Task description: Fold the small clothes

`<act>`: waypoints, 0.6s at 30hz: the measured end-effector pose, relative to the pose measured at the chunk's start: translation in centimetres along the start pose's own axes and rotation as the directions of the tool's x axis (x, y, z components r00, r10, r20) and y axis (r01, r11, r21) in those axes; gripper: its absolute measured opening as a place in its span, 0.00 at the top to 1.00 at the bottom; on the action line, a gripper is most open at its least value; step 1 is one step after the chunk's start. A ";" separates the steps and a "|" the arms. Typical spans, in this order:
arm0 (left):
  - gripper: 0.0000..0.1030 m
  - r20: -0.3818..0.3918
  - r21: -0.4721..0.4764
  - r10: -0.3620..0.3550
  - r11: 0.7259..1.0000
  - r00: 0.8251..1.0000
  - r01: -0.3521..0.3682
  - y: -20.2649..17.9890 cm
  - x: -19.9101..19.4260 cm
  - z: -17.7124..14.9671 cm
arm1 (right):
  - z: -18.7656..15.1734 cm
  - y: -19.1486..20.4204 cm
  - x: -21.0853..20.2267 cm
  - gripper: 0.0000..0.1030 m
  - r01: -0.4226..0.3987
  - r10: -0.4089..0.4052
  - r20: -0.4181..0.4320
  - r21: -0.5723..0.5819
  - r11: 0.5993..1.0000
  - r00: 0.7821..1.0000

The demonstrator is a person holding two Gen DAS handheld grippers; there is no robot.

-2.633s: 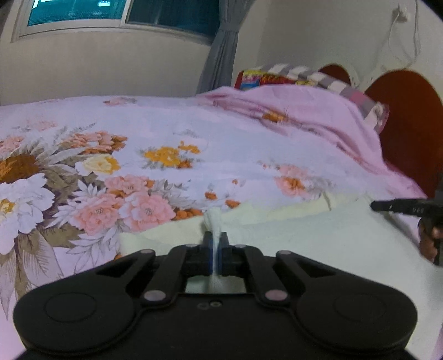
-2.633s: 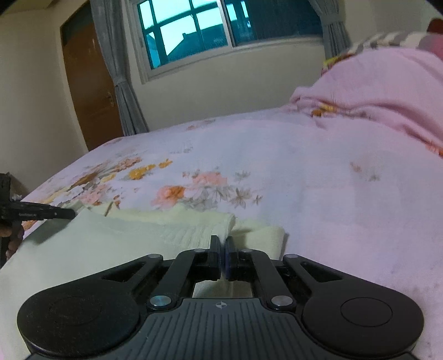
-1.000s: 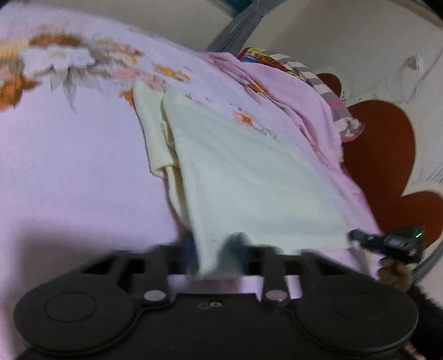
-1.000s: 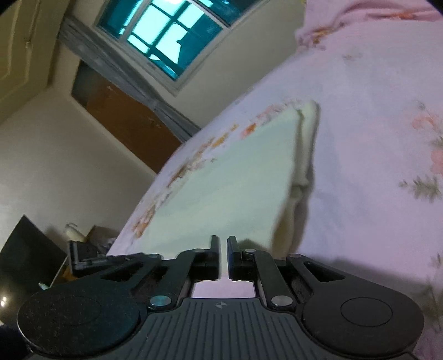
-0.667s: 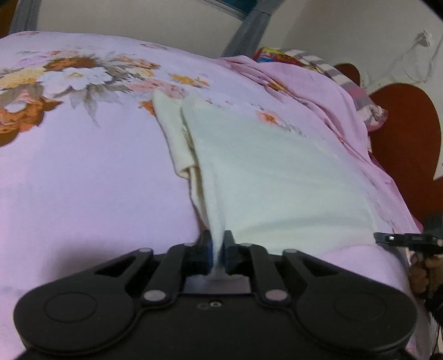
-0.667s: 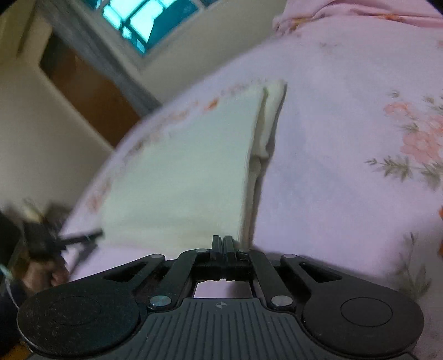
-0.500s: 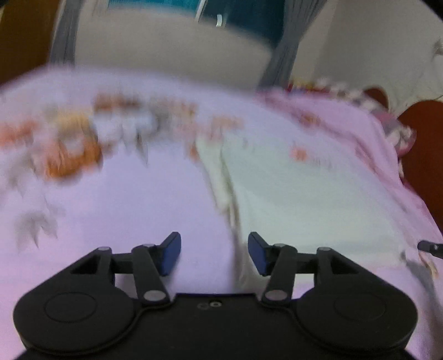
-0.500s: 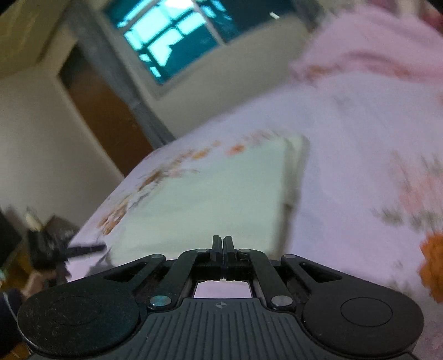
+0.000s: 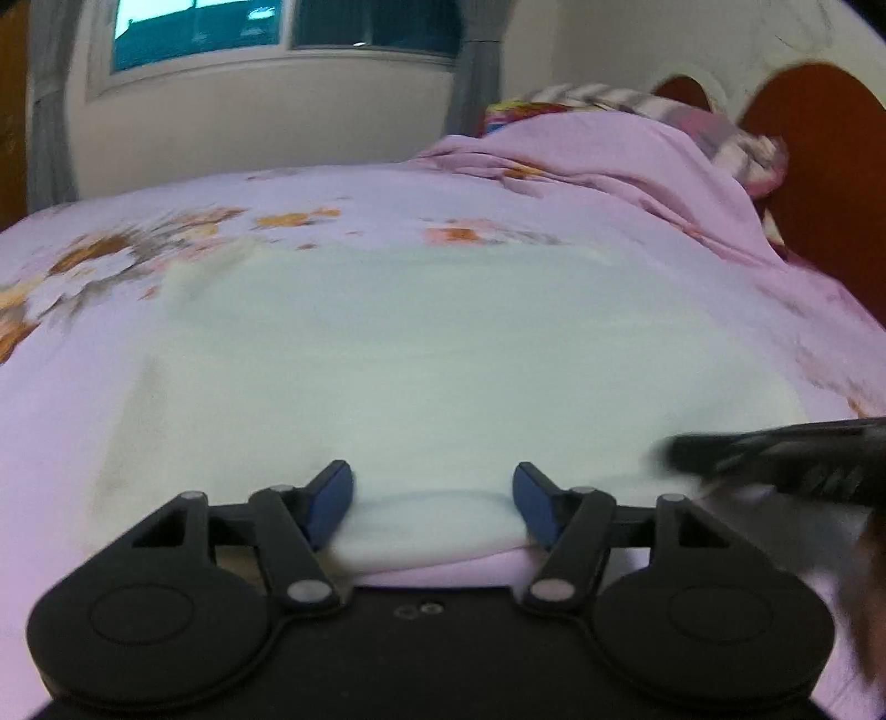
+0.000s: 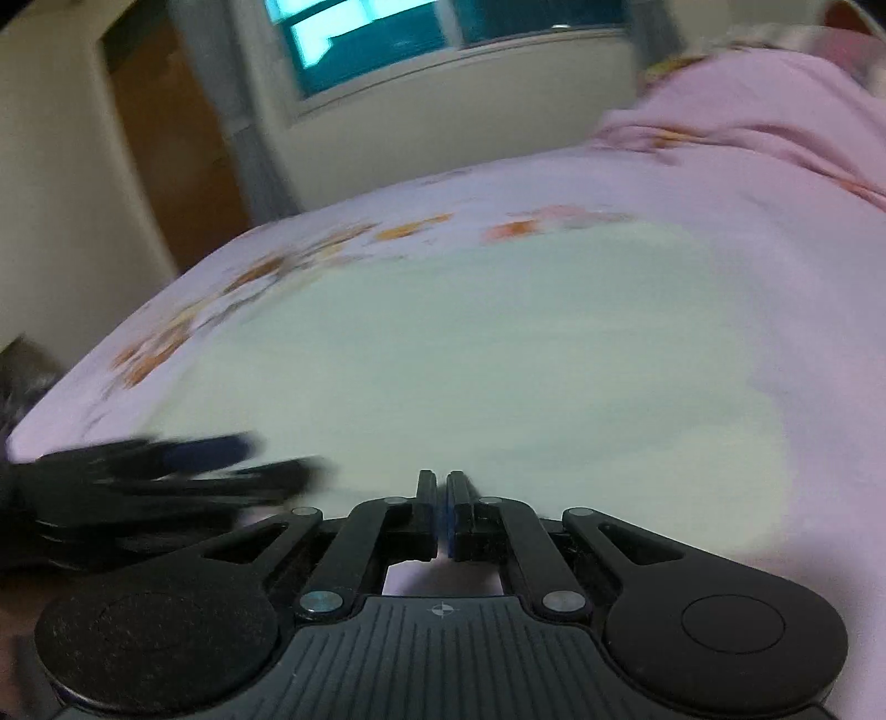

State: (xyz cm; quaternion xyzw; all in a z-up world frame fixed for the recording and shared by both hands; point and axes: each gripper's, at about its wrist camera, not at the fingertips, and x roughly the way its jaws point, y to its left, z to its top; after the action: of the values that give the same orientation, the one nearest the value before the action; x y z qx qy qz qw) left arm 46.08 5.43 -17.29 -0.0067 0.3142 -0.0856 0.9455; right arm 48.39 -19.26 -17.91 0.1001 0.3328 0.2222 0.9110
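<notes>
Pale yellow-green garment (image 9: 443, 343): lies spread flat on the floral pink bedsheet (image 9: 66, 387), filling the middle of both views. Its near hem bulges up slightly between the left tool's fingers at lower centre of the left wrist view. In the right wrist view the garment (image 10: 487, 354) runs from lower centre up toward the upper right of the frame.

Left gripper (image 9: 432, 501): released, blue-padded fingers (image 9: 331, 501) spread wide, with the hem of the cloth lying between them and no pad pressing on it. The right wrist view shows this same tool as a dark motion-blurred shape (image 10: 166, 471) at the lower left, low over the garment's near edge.

Right gripper (image 10: 441, 512): fingers clenched almost together, only a thin slit between the pads. The garment's near edge sits right at the fingertips; whether any cloth is pinched there cannot be told. In the left wrist view it shows only as a blurred dark bar (image 9: 775, 454) entering from the right edge, over the garment's lower right corner.

Seen only in the left wrist view: red-brown headboard (image 9: 819, 166), upper right; striped pillow (image 9: 720, 127) beside it.

Seen only in the right wrist view: brown door (image 10: 166, 144), upper left.

In both views: window (image 9: 277, 27) at top; bunched pink quilt (image 9: 609, 166) at right.
</notes>
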 end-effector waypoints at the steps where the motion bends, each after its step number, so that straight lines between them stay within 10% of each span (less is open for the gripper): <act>1: 0.36 0.011 -0.008 0.030 1.000 0.999 -0.030 1.1 -0.8 -0.2 | 0.0 -1.4 -0.9 0.99 0.038 -0.038 0.009 0.010 0.999 0.999; 5: 0.39 0.010 -0.077 0.029 0.997 1.000 -0.028 5.6 -2.9 -1.2 | -0.8 -7.0 -3.3 1.00 0.047 -0.048 0.002 0.125 0.991 0.999; 18: 0.27 0.061 -0.168 0.192 0.969 0.979 -0.180 7.7 -7.1 -1.7 | -0.5 -5.1 -6.0 0.97 0.105 -0.116 0.069 0.145 0.984 0.991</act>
State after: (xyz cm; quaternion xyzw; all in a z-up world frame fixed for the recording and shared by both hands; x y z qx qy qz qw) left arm 40.64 14.23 -14.96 -0.0570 0.2825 0.0295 0.9571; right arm 45.68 -26.53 -16.64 0.1540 0.3171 0.1433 0.9248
